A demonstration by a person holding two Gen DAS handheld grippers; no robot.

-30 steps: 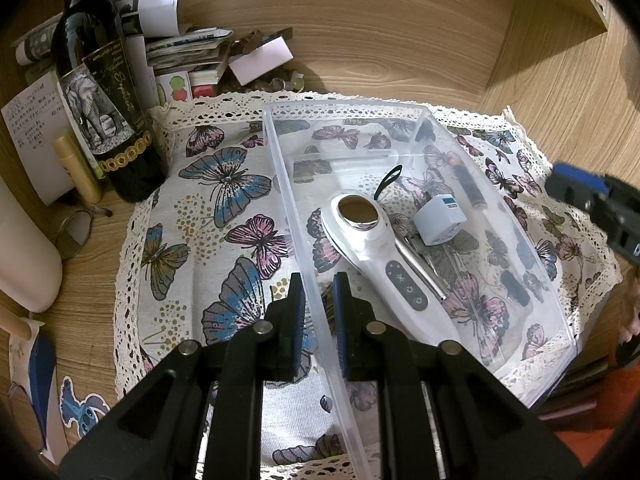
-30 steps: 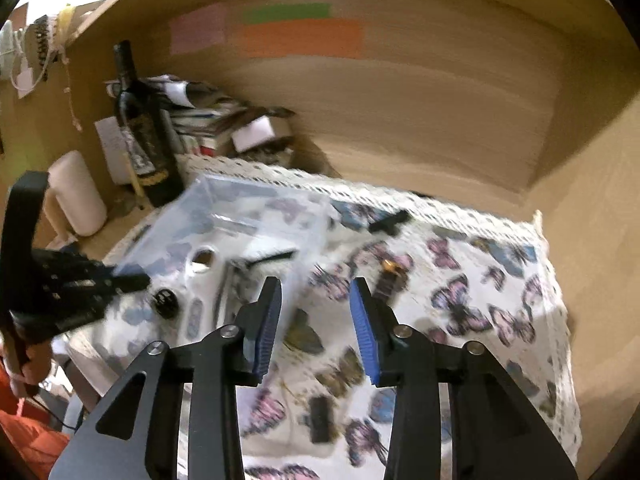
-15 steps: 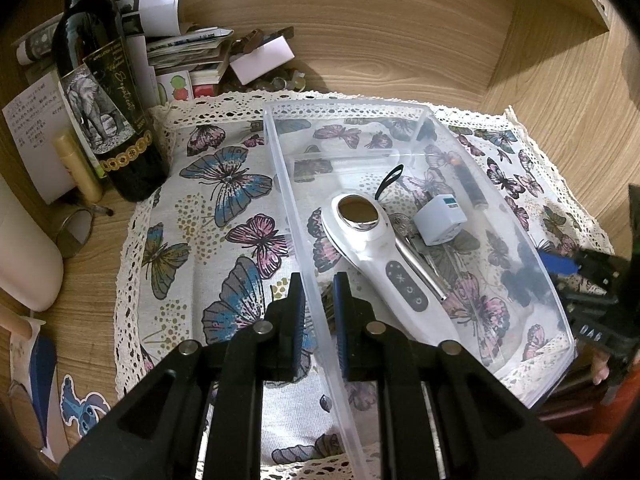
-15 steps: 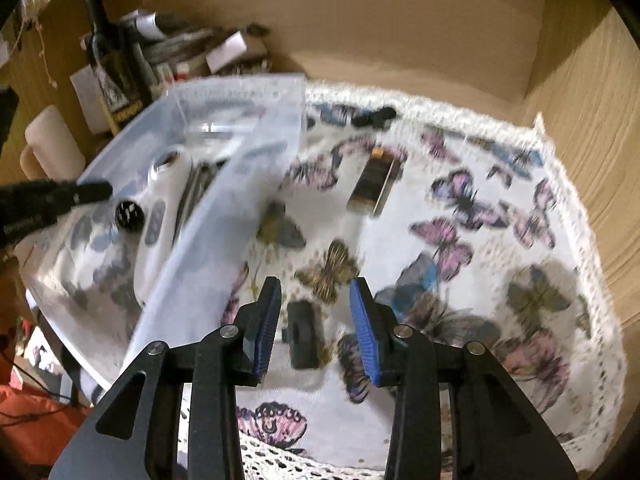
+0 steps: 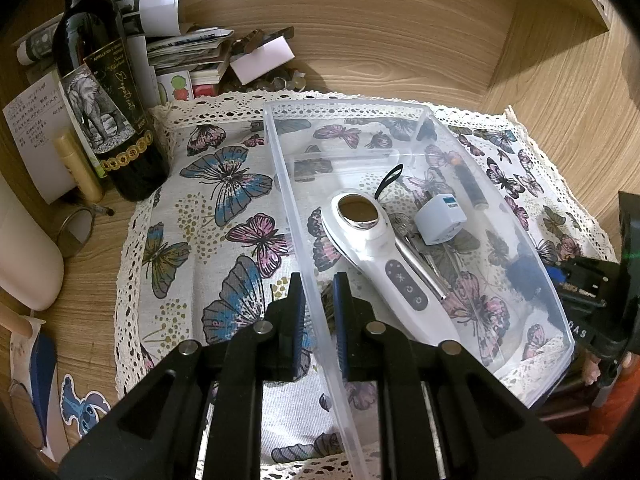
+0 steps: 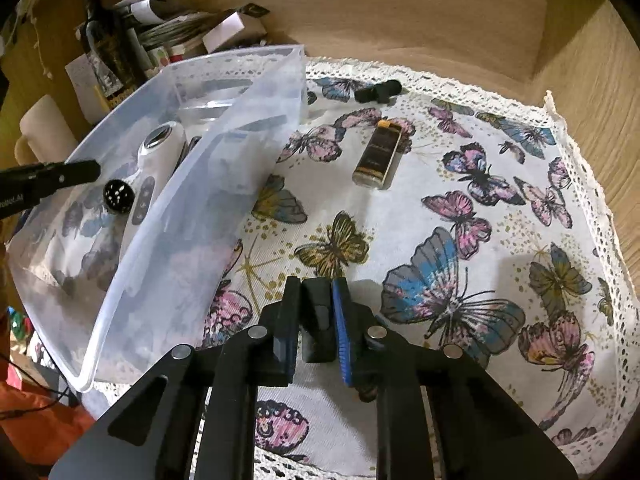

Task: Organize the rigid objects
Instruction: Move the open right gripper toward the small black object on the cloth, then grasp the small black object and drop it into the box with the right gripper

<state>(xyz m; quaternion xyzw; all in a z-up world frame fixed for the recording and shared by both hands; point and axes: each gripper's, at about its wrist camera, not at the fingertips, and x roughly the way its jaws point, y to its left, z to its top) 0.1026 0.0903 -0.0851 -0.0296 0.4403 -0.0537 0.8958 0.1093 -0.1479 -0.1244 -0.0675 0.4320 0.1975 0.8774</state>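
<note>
Directly ahead of the left gripper (image 5: 319,312) stands a clear plastic bin (image 5: 472,160), and the gripper's narrowly parted jaws straddle the bin's near side wall, one finger inside and one outside; whether the pads actually press the wall I cannot tell. Inside the bin, just beyond and to the right of that gripper, lie a white handheld device (image 5: 380,256) with a round metal head, a metal utensil (image 5: 420,264) tucked against its right side, a white cube adapter (image 5: 440,220) farther right, and a dark round object (image 6: 119,197).

Over on the butterfly cloth (image 6: 480,240), outside the bin, the right gripper (image 6: 316,320) is closed down on a small black block (image 6: 317,316), both blue pads against its sides. Ahead of this gripper lies a dark rectangular bottle (image 6: 378,156) flat on the cloth, and beyond it a small black piece (image 6: 378,91) near the lace edge. The bin's long wall runs just left of the right gripper, while to its right the cloth stretches to the lace border, near the wooden side panel (image 6: 600,60). A wine bottle (image 5: 108,92) and stacked papers (image 5: 188,56) crowd the tabletop's far left corner.
</note>
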